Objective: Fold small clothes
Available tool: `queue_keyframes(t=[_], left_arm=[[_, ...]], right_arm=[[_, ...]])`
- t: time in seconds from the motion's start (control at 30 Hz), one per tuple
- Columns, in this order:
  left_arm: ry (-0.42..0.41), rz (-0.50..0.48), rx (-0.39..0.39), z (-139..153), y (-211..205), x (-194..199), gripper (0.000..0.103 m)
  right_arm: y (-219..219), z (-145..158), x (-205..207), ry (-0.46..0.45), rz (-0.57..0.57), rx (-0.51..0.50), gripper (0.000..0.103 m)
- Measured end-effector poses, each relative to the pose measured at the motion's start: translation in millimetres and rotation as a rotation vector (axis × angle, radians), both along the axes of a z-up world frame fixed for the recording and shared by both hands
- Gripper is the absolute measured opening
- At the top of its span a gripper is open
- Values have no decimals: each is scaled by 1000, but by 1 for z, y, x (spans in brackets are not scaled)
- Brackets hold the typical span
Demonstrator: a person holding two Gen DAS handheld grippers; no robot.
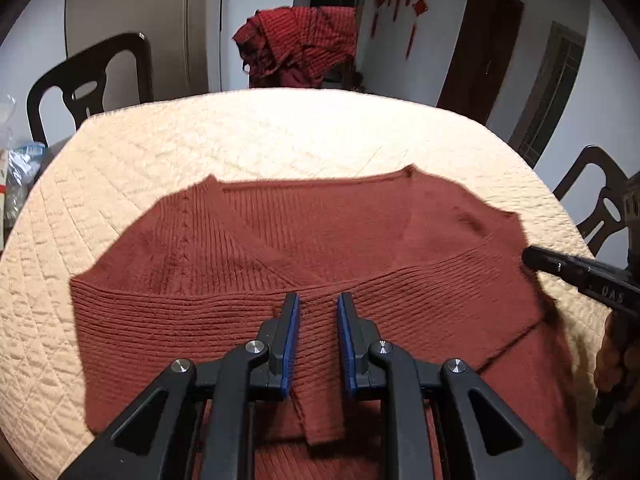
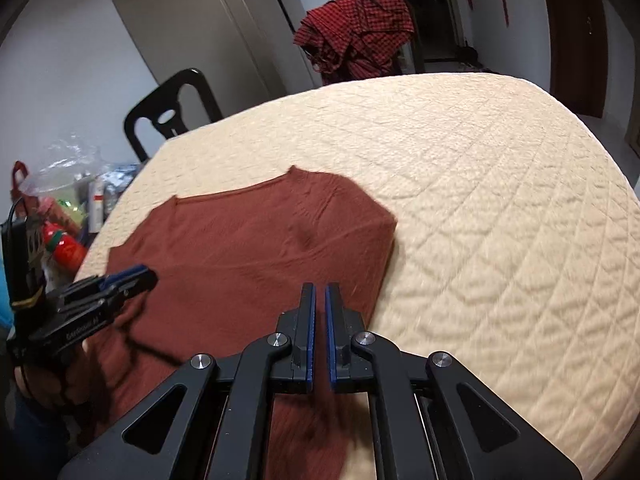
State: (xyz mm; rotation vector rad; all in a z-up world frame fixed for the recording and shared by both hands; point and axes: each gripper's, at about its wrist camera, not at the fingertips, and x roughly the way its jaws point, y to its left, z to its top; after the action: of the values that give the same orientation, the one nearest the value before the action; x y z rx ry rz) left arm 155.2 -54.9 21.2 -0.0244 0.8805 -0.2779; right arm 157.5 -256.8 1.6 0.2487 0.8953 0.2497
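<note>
On the near half of the table (image 1: pixel 280 140), toward the near edge: rust-brown ribbed sweater (image 1: pixel 320 240), spread flat, neckline toward the far edge, both sleeves folded in across the body and meeting near the middle. One sleeve end lying between the left gripper (image 1: pixel 318 304) fingers, cuff pointing at the near edge. Left fingers slightly apart, blue pads (image 1: pixel 294 332) on either side of that sleeve strip; contact with the knit not resolvable from the wrist view, so grip uncertain. Right gripper (image 2: pixel 320 292) over the sweater's right side, close to its right-hand border; fingers drawn almost together, only a thin slit between the pads. Fabric seen below and behind the slit, heavily blurred; anything pinched: cannot tell. Right gripper also seen from the left wrist view, at the sweater's right border, fingertips touching or just above the knit. Left gripper visible in the right wrist view at the sweater's left side, held by a hand (image 2: pixel 44 380).

Table covered by a cream quilted cloth, diamond stitching, far half bare. Dark chair (image 1: pixel 92 84) beyond the far left corner, another chair (image 1: pixel 600 200) off the right edge. Red checked garment (image 1: pixel 300 44) draped over something behind the far edge. Bottles and plastic bags (image 2: pixel 68 200) off the left edge.
</note>
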Motion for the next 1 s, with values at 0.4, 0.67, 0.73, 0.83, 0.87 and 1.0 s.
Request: queue_keyframes(t=[0.4, 0.67, 0.73, 0.83, 0.87, 1.0], left_arm=[[-39, 39, -25, 13, 35, -40, 25], [-16, 123, -2, 2, 58, -52, 26], [-57, 128, -2, 10, 62, -59, 26], [-81, 170, 16, 12, 73, -63, 31], [-73, 187, 16, 10, 77, -61, 31], [-26, 215, -1, -6, 89, -57, 31]], right_arm=[[7, 10, -38, -17, 52, -12, 4], [10, 2, -50, -4, 59, -30, 4], [10, 9, -55, -27, 65, -46, 4], [8, 11, -59, -32, 63, -41, 4], [7, 8, -57, -23, 58, -43, 4], [7, -5, -53, 19, 64, -26, 5]])
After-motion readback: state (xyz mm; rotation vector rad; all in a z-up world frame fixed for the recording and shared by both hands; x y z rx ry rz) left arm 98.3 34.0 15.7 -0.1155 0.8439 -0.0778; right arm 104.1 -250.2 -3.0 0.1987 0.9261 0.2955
